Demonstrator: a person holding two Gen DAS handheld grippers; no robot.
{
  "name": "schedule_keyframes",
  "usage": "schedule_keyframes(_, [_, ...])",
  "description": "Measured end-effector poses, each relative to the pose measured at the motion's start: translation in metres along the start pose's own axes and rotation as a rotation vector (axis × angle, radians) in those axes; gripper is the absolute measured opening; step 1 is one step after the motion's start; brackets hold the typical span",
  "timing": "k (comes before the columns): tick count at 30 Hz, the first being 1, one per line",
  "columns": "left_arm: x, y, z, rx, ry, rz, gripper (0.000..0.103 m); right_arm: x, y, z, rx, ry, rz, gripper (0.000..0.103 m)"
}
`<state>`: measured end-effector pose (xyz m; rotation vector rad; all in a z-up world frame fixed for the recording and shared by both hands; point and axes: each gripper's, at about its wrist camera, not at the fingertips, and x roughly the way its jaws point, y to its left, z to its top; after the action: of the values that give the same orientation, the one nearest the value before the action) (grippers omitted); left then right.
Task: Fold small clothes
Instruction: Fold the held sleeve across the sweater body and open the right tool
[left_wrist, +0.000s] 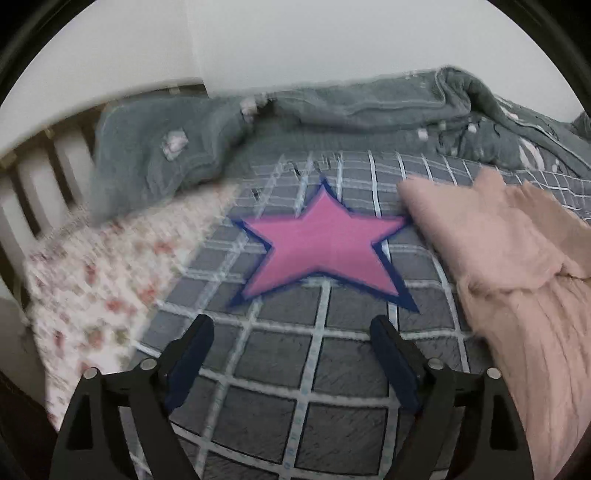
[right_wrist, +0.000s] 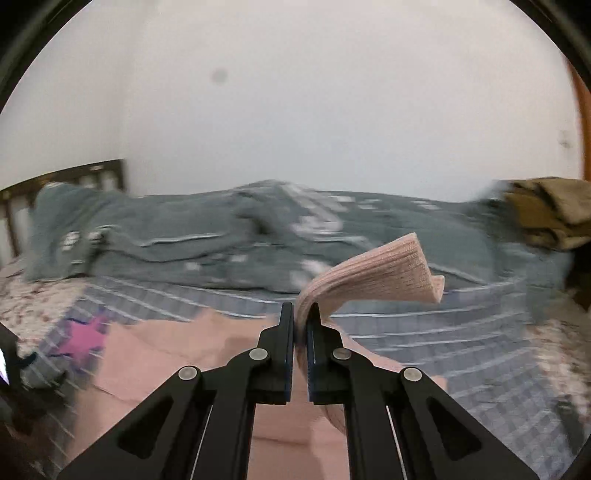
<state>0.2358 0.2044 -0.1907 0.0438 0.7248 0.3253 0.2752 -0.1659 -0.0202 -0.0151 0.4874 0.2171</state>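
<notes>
on the bed, over a grey checked sheet (left_wrist: 332, 373), a pink knit garment (left_wrist: 517, 266) lies spread to the right of a pink star patch (left_wrist: 325, 243), one corner touching the star's right tip; right gripper (right_wrist: 300, 314) has its fingers pressed together on a ribbed cuff or hem of that garment (right_wrist: 384, 273), which stands up and curls over above the fingertips, the rest of the pink cloth draping below on the sheet; left gripper (left_wrist: 291, 332) has its fingers spread wide, nothing between them, hovering over bare sheet just short of the star.

progress, judged: early; an edge is lifted, likely a first fold being carried across; no finished flat fold visible; garment rumpled; left side of the cloth not pinned or held; smoothing and further folds remain.

surface and room: soft bedding, likely to let the cloth drag; floral sheet (left_wrist: 92, 280) at left edge; crumpled grey-green quilt (left_wrist: 295, 122) along the back; slatted wooden headboard (left_wrist: 40, 177); plain white wall (right_wrist: 332, 110); olive-brown cloth pile (right_wrist: 550, 210) at far right; both views motion-blurred.
</notes>
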Motion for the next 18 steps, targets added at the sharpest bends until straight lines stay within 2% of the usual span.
schedule_keyframes(2, [0.005,0.011,-0.001,-0.063,0.018,-0.067,0.087,0.024,0.039,-0.005,-0.009,0.029,0.075,0.006])
schedule_keyframes(5, [0.011,0.019,-0.003,-0.097,0.043,-0.123,0.091,0.057,0.093,-0.019,-0.026,0.092,0.193,0.006])
schedule_keyframes(8, [0.013,0.018,-0.003,-0.109,0.052,-0.144,0.093,0.093,0.138,-0.045,-0.054,0.195,0.285,0.006])
schedule_keyframes(11, [0.014,0.015,-0.001,-0.105,0.065,-0.138,0.095,0.118,0.157,-0.068,-0.097,0.269,0.311,0.007])
schedule_keyframes(12, [0.014,0.016,-0.001,-0.105,0.066,-0.136,0.095,0.125,0.160,-0.075,-0.098,0.303,0.335,0.011])
schedule_keyframes(14, [0.014,0.016,-0.001,-0.106,0.067,-0.138,0.095,0.131,0.160,-0.080,-0.087,0.353,0.390,0.013])
schedule_keyframes(15, [0.014,0.016,-0.001,-0.107,0.067,-0.138,0.095,0.131,0.160,-0.080,-0.081,0.364,0.414,0.018])
schedule_keyframes(18, [0.014,0.015,0.000,-0.105,0.068,-0.135,0.096,0.116,0.150,-0.076,-0.077,0.353,0.428,0.046])
